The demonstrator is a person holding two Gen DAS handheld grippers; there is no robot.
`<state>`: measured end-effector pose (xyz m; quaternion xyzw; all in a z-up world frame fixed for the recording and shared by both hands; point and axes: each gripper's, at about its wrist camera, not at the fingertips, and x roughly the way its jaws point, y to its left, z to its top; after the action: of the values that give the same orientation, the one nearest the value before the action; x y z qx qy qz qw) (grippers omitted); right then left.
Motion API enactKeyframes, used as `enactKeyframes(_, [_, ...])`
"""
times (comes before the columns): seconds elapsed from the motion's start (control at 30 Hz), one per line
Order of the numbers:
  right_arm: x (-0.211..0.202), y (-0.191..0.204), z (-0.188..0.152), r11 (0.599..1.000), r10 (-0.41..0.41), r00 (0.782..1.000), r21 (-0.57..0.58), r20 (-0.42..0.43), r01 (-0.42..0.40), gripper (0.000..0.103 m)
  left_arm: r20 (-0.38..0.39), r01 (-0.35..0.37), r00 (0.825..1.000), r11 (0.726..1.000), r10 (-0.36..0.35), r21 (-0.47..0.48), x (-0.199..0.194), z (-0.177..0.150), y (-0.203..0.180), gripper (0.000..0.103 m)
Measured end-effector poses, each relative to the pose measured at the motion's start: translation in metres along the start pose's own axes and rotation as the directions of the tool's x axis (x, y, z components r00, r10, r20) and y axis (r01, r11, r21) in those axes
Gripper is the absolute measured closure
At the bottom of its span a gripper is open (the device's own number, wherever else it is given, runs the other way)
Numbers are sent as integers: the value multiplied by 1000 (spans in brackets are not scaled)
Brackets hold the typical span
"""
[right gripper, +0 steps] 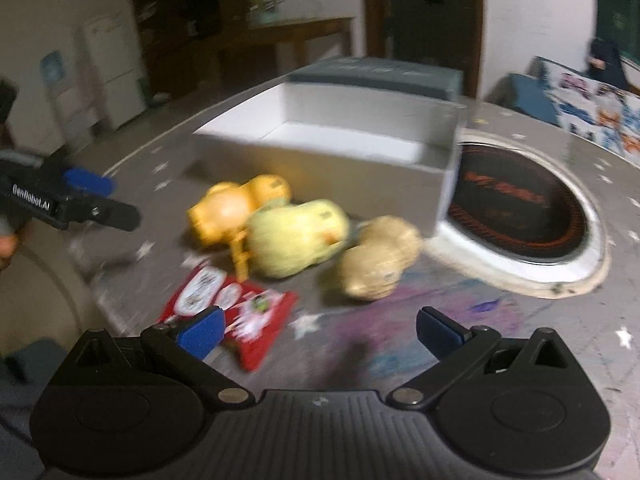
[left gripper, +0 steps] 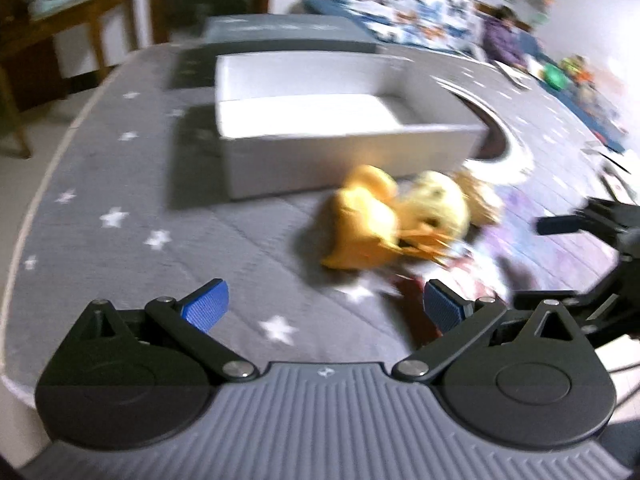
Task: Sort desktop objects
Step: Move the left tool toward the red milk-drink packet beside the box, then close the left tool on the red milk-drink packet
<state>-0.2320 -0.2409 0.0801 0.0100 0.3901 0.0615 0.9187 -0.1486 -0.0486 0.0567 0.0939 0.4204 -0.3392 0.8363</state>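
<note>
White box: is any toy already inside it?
No. In the right wrist view the white box shows only a bare white floor; the plush toys lie on the table in front.

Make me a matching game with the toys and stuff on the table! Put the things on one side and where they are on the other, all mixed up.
Things:
1. orange plush toy
2. red snack packet
3. white box
4. round cooktop

Places (right wrist view):
A. behind the toys, open and nothing visible inside
B. set into the table, right of the box
C. leftmost of the three toys
D. nearest the right tongs' left pad

Pairs: 1-C, 2-D, 3-A, 4-B
</note>
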Motion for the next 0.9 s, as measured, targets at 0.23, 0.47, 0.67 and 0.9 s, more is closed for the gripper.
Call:
enactKeyframes(0.23, [9,22,-7,996,57,997,-66,-46,-60,11,-52,104,993,994,-103,26,18,-2,-14,0])
enactKeyframes(0.47, [20,29,-5,991,88,994,-100,-63,-94,22,-63,202,978,978,-199,48,23,5,-29,3])
enactKeyframes(0.67, [20,29,-6,987,97,993,-123,-71,-105,28,-117,253,963,965,-243,72,33,8,-38,20])
enactKeyframes(0.9, [18,23,-7,986,108,990,-120,-88,-119,36,-157,287,947,957,-279,31,47,8,-37,33])
